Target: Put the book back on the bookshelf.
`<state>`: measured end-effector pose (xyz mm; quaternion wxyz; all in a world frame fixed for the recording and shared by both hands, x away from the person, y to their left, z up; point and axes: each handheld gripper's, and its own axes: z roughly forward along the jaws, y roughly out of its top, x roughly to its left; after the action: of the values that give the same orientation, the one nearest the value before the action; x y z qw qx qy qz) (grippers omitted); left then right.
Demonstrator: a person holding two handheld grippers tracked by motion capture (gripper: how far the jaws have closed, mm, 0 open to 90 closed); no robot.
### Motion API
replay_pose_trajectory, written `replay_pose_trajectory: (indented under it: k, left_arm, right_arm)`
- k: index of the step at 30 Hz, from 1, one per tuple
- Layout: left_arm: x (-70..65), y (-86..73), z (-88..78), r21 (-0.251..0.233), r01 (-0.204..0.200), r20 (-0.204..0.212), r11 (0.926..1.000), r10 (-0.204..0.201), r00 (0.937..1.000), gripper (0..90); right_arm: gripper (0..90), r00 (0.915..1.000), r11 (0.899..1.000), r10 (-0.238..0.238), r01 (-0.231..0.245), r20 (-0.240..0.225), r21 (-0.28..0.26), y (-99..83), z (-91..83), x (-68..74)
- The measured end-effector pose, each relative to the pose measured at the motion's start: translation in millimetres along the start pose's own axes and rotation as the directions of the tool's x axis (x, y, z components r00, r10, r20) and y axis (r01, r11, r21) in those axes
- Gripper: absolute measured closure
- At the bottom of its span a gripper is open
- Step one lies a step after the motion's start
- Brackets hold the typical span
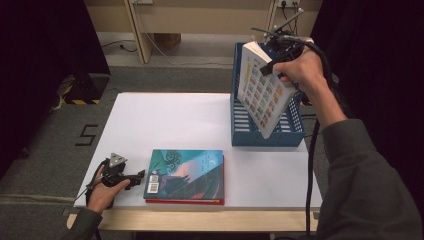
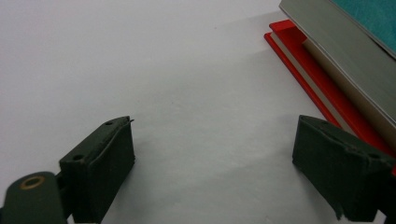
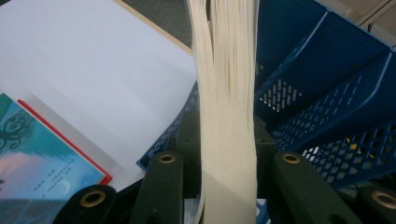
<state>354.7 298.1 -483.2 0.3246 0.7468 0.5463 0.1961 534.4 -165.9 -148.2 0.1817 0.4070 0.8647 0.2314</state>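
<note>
While the white desk (image 1: 165,120) is carrying the blue file rack (image 1: 240,131), the right gripper (image 1: 278,59), jaws clamped on a grid-covered book (image 1: 261,95), is tilting it over the rack. Next probably comes lowering it upright into a slot. The left gripper (image 1: 131,179) is resting with jaws apart and empty beside the teal book (image 1: 187,172).

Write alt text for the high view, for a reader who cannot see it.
The right gripper holds a book tilted over a blue rack at the far right of a white table. Near the front edge, the left gripper rests open beside a teal book stacked on a red book.
</note>
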Motion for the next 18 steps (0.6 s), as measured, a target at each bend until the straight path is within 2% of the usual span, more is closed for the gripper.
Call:
replay_pose_trajectory:
  k: [4, 12, 13, 14, 17, 18]
  left_arm:
    - [0.0, 0.0, -0.1, 0.0, 0.0, 0.001, 1.0, 0.0, 1.0, 11.6]
    - [0.1, -0.1, -0.1, 0.0, 0.0, 0.0, 1.0, 0.0, 1.0, 11.6]
    - [0.0, -0.1, -0.2, 0.0, 0.0, 0.0, 1.0, 0.0, 1.0, 11.6]
    - [0.1, -0.1, -0.2, 0.0, 0.0, 0.0, 1.0, 0.0, 1.0, 11.6]
    - [0.1, 0.0, -0.2, 0.001, 0.0, 0.001, 1.0, 0.0, 1.0, 11.6]
    - [0.0, 0.0, -0.2, 0.002, 0.0, 0.001, 1.0, 0.0, 1.0, 11.6]
  right_arm:
    - [73.6, 0.9996, 1.0, 0.026, -0.026, 0.012, -0.014, 18.1, 12.2, -7.1]
    - [73.6, 0.998, 0.999, 0.053, -0.052, 0.034, -0.016, 37.5, 28.5, -11.3]
    - [73.6, 0.9975, 0.998, 0.06, -0.06, 0.037, -0.016, 39.1, 31.9, -12.1]
    - [73.6, 0.9955, 0.996, 0.089, -0.088, 0.033, -0.03, 41.3, 38.7, -16.6]
    - [73.6, 0.9938, 0.994, 0.107, -0.105, 0.032, -0.04, 42.3, 42.0, -20.2]
    - [73.6, 0.9908, 0.99, 0.133, -0.131, 0.026, -0.05, 43.7, 46.2, -24.7]
